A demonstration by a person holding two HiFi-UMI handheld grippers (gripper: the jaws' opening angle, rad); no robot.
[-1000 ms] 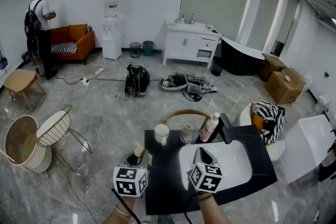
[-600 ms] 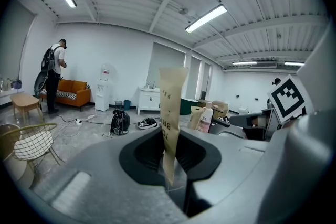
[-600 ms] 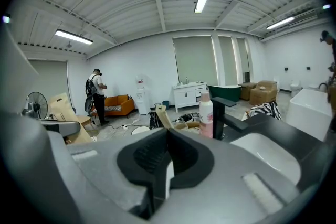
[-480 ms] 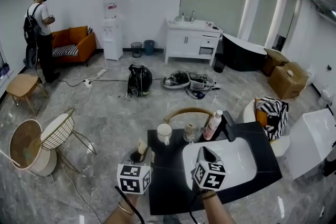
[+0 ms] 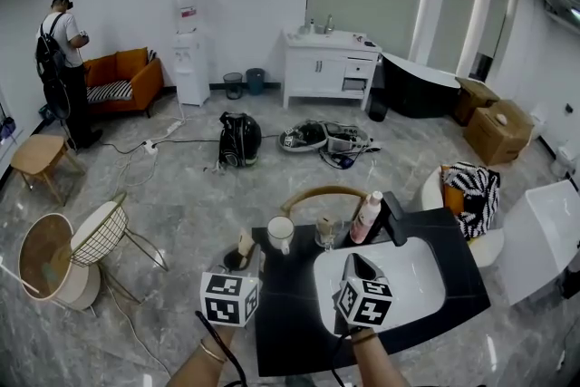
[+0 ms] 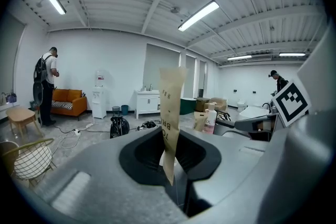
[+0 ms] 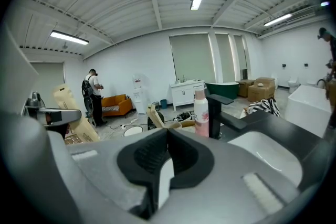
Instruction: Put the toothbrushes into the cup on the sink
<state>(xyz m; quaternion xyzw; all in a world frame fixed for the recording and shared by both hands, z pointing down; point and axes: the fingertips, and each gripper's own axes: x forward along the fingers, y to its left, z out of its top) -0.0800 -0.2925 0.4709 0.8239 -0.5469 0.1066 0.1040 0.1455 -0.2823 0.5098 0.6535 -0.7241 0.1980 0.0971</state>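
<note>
**Left gripper grips a wrapped toothbrush at the edge of the sink counter**

The left gripper is clamped on a toothbrush packet. The packet is a slim brown paper sleeve that stands nearly upright between the jaws, with its lower tip poking out below the pads (the print on it is only partly readable). In the head view the packet is at the left edge of the black counter, left of the cup and apart from it.

The cup is white and stands at the back left of the counter, left of the white sink. Just right of the cup is a glass with something brown in it; I cannot tell what it is. Next along are a pink bottle and the black tap, at the rear rim of the sink.

The right gripper has its jaws pressed together with nothing between them. It hovers over the near left part of the sink and points toward the bottle and tap.

Far off, a person stands by an orange sofa.
</note>
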